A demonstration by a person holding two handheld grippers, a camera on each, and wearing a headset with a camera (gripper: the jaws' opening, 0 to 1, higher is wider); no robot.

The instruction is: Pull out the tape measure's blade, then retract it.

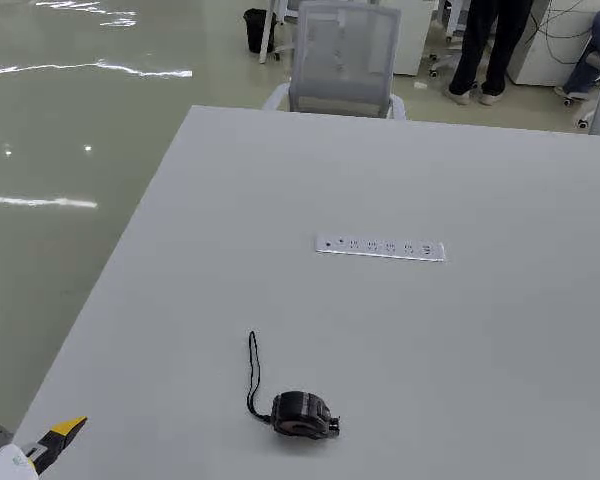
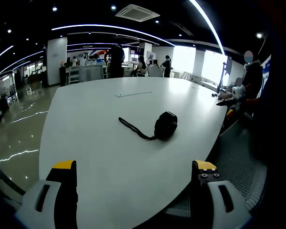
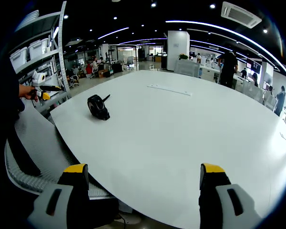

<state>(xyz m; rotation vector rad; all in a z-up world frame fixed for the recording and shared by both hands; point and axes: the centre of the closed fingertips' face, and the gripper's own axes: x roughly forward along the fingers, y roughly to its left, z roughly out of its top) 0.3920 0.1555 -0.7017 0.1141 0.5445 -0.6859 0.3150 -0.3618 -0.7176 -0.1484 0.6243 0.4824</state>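
Tape measure (image 1: 303,415): black case, lying on the white table (image 1: 460,340) near its near edge. The strap (image 1: 252,370) trails from the case towards the far side. Blade mouth direction unclear.
Power strip (image 1: 380,247): beyond, well apart.
Chair (image 1: 343,60): far edge.
Left gripper (image 2: 134,165), right gripper (image 3: 145,168): jaws wide apart, holding nothing, short of the case.

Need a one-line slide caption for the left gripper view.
Open left gripper faces a black tape measure lying on a white table.
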